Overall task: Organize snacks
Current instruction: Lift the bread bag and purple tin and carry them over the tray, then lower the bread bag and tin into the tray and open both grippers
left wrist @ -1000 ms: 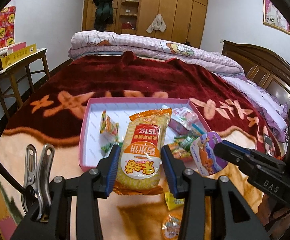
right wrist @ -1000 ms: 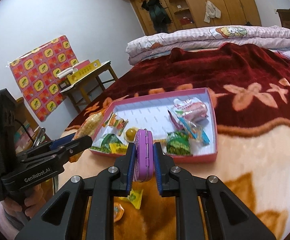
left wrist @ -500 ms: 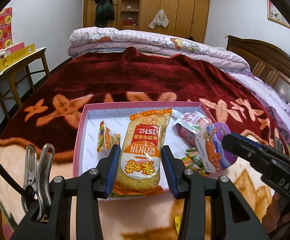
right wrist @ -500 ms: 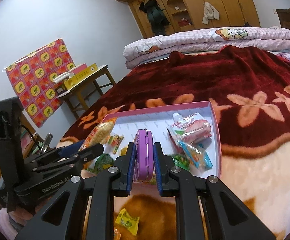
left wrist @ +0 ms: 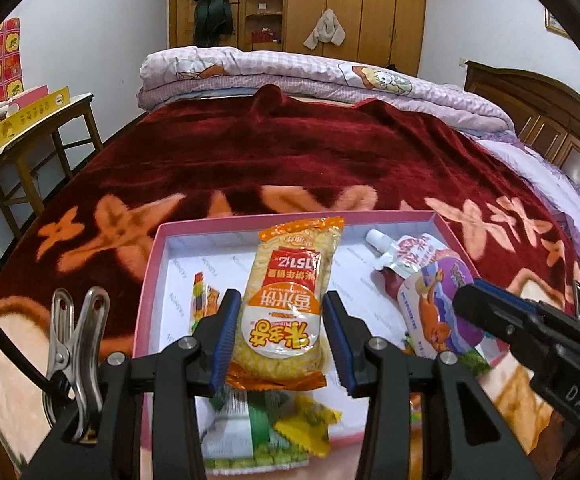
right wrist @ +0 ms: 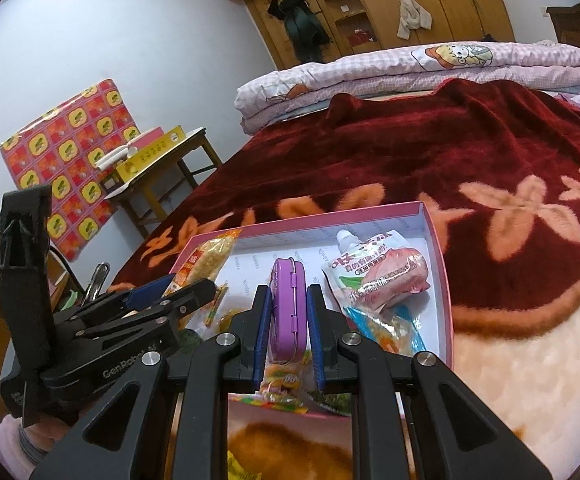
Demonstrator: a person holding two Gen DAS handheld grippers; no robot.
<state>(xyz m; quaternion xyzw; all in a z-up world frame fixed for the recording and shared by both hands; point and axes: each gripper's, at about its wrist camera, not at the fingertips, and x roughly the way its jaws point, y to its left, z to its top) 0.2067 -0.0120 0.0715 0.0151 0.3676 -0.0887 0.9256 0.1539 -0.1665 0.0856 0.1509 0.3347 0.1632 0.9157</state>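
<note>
A pink tray (left wrist: 152, 264) with a white floor lies on the blanketed bed; it also shows in the right wrist view (right wrist: 435, 232). My left gripper (left wrist: 282, 340) is shut on a yellow-orange rice cracker bag (left wrist: 290, 292) and holds it over the tray's middle. My right gripper (right wrist: 288, 320) is shut on a purple tin (right wrist: 286, 304), held on edge above the tray's near side; the tin (left wrist: 441, 304) also shows in the left wrist view. A spouted jelly pouch (right wrist: 377, 272) lies in the tray's right part.
Small green and yellow snack packets (left wrist: 290, 424) lie in the tray's near part, more (right wrist: 389, 328) beside the pouch. A wooden table (left wrist: 30, 128) with boxes stands left of the bed. A folded quilt (left wrist: 309, 76) lies at the bed's far end.
Both grippers have moved forward over the tray with their snacks still held. The tray now fills more of each view and the loose packets on the blanket have dropped out of sight.
</note>
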